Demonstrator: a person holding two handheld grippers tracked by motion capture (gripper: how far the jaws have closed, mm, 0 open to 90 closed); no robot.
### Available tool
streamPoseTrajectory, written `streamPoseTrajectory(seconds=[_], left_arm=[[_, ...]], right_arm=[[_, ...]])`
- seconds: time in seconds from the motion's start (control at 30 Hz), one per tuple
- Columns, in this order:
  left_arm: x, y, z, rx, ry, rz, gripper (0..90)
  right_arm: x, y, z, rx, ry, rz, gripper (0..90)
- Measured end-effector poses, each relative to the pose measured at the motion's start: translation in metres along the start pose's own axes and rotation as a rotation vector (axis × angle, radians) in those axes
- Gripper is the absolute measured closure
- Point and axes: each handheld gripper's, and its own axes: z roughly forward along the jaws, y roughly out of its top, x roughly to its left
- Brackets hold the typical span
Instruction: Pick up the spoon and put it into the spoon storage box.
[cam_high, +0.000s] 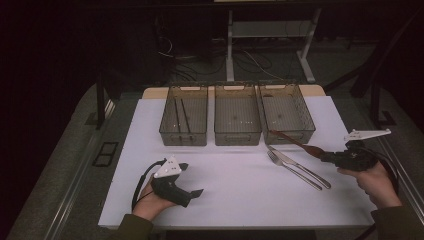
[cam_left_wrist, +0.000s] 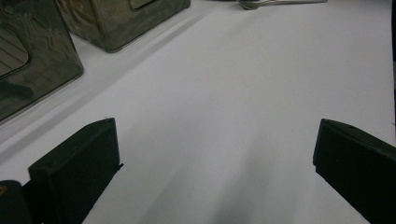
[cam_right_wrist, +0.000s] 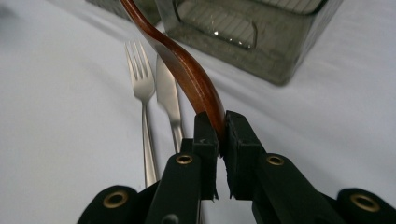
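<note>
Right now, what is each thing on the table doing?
Right tool: shut on the wooden spoon.
Wooden spoon: held by its handle, lifted off the table.
Left tool: open, holding nothing.
Fork: lying flat on the table.
Knife: lying flat beside the fork.
Left bin: holds two thin sticks.
Middle bin: looks empty.
Right bin: looks empty.
</note>
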Motion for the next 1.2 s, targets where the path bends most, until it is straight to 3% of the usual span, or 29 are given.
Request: streamPoseTrajectory(seconds=[0.33,0.7,1.03,1.2], left_arm=[[0.004,-0.001,0.001,-0.015,0.001,-0.008,0.0],[0.009,-0.002,0.0,-0.026,-0.006,-0.017,0.0],[0.008,-0.003,-0.002,-0.035,-0.009,-0.016,0.0],[0.008,-0.003,-0.002,-0.036,-0.012,-0.017,0.0]], right_arm=[[0.008,0.03,0.009,-0.03,-0.015,0.028,82.6],[0.025,0.068,0.032,-0.048,-0.018,0.034,82.6],[0.045,0.103,0.064,-0.04,-0.039,0.04,82.6],[0.053,0.124,0.084,-0.038,-0.039,0.076,82.5]])
